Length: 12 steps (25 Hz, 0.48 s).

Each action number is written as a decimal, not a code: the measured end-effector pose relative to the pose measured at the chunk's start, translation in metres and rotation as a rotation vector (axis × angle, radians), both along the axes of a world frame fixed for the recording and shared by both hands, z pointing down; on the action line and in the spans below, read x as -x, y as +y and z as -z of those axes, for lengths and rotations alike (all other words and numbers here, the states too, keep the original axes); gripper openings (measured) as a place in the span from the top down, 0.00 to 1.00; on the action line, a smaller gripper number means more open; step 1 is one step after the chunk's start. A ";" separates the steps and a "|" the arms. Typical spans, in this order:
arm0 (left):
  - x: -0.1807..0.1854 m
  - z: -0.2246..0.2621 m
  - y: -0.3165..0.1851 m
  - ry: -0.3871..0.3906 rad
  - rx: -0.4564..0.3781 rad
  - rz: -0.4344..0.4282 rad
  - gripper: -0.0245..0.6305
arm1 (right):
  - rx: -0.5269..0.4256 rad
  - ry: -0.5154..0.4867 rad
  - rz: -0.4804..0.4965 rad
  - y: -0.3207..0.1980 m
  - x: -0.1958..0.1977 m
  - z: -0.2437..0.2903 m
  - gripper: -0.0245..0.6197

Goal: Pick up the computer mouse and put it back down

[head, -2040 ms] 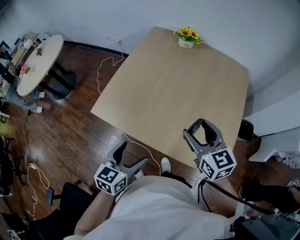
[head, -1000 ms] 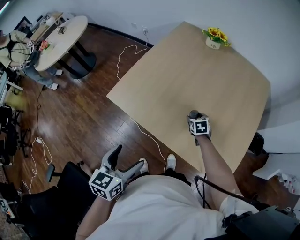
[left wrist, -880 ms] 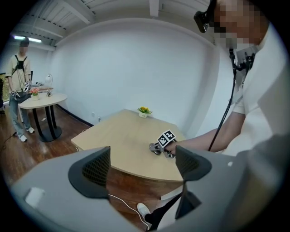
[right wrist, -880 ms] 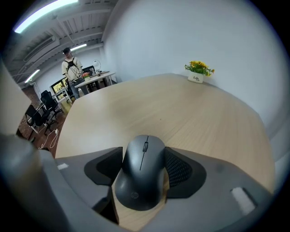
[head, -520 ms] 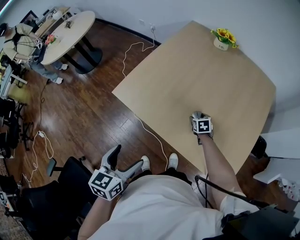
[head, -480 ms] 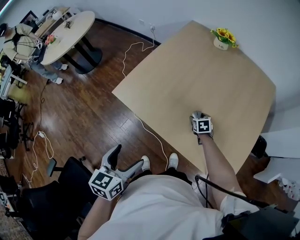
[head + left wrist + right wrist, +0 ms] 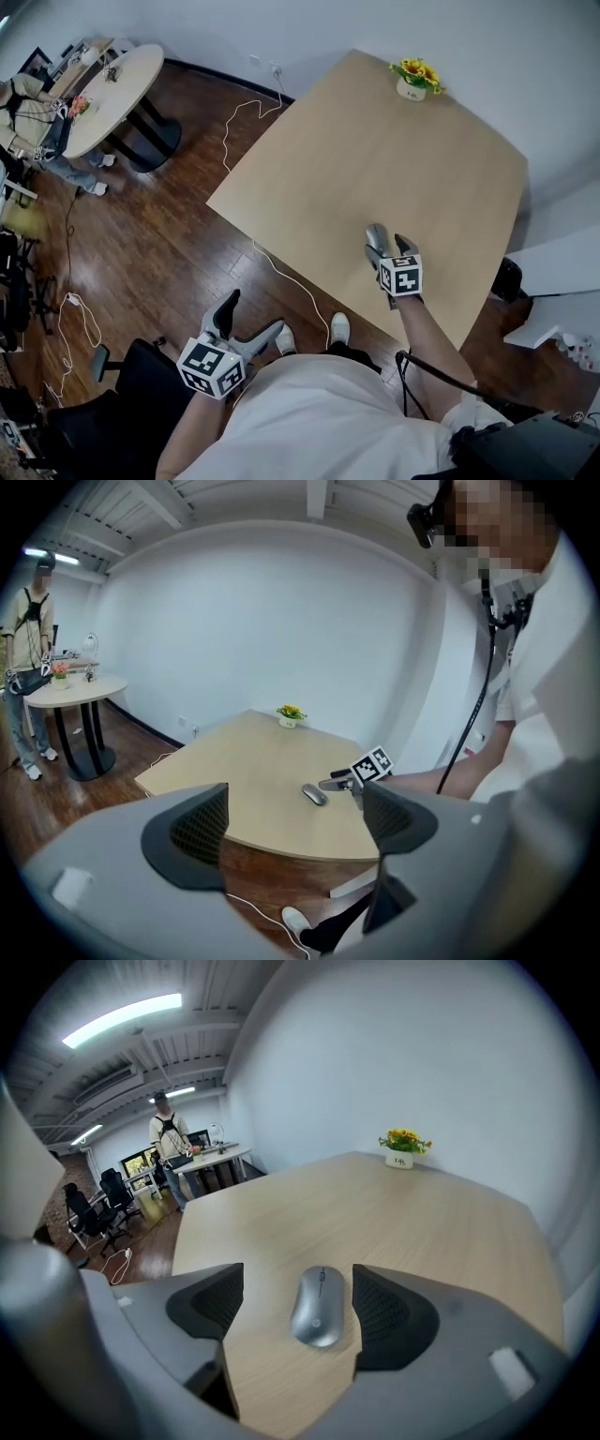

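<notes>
From the head view, my right claw is over the near part of the pale wooden table, and the silver-grey oval computer mouse lies flat on the top, just at the claw's tips. My left claw hangs off the table's edge, above the dark plank floor, well apart from all this. A small white pot of yellow flowers stands at the far corner.

In the left gripper view, my left claw is spread wide with nothing in it. Beyond it the mouse sits on the table just beside the right claw.

In the right gripper view, my right claw is opening. The mouse sits between the pads, nearer the right one, with a strip of table showing on its left, so I no longer grip it.

I judge this to be the letting-go after the set-down. To do it well, I should let both pads come clear of the mouse's sides first. Then I should draw back up and along my own line, not sideways, so that nothing drags or turns it.
</notes>
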State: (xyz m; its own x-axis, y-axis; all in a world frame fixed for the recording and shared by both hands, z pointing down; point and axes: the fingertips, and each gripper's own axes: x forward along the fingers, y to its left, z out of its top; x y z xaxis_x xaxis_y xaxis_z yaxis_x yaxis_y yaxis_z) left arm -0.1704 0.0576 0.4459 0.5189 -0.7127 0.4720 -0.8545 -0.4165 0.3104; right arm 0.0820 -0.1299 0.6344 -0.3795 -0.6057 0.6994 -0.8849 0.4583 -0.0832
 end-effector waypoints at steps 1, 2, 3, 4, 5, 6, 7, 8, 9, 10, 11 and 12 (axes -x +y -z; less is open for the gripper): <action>-0.001 0.001 -0.002 0.006 -0.005 -0.013 0.32 | -0.011 -0.009 0.016 0.011 0.003 0.014 0.38; -0.003 0.002 -0.004 0.012 -0.011 -0.028 0.31 | -0.021 -0.017 0.035 0.023 0.007 0.027 0.38; -0.004 0.003 -0.005 0.017 -0.017 -0.043 0.32 | -0.029 -0.027 0.052 0.035 0.011 0.041 0.37; -0.006 0.004 -0.007 0.021 -0.023 -0.059 0.32 | -0.035 -0.037 0.066 0.048 0.015 0.055 0.36; -0.007 0.005 -0.008 0.025 -0.028 -0.076 0.32 | -0.041 -0.049 0.076 0.060 0.019 0.070 0.35; -0.009 0.005 -0.010 0.029 -0.032 -0.092 0.32 | -0.049 -0.062 0.084 0.073 0.022 0.085 0.34; -0.010 0.004 -0.011 0.033 -0.036 -0.108 0.32 | -0.060 -0.074 0.090 0.084 0.024 0.100 0.33; -0.012 0.004 -0.011 0.036 -0.039 -0.124 0.32 | -0.076 -0.085 0.095 0.095 0.026 0.116 0.32; -0.013 0.004 -0.012 0.039 -0.043 -0.140 0.32 | -0.098 -0.092 0.097 0.104 0.027 0.132 0.32; -0.015 0.004 -0.013 0.041 -0.046 -0.156 0.32 | -0.125 -0.095 0.097 0.113 0.026 0.148 0.32; -0.016 0.003 -0.013 0.044 -0.048 -0.173 0.32 | -0.156 -0.092 0.095 0.123 0.026 0.163 0.31; -0.017 0.003 -0.012 0.047 -0.050 -0.190 0.32 | -0.186 -0.085 0.089 0.133 0.025 0.176 0.32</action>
State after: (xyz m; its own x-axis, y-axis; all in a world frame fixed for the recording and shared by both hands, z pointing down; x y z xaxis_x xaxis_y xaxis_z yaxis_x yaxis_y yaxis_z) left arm -0.1536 0.0453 0.4431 0.6668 -0.6219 0.4106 -0.7442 -0.5849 0.3226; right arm 0.0566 0.0035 0.4581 -0.4900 -0.6827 0.5420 -0.8336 0.5488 -0.0623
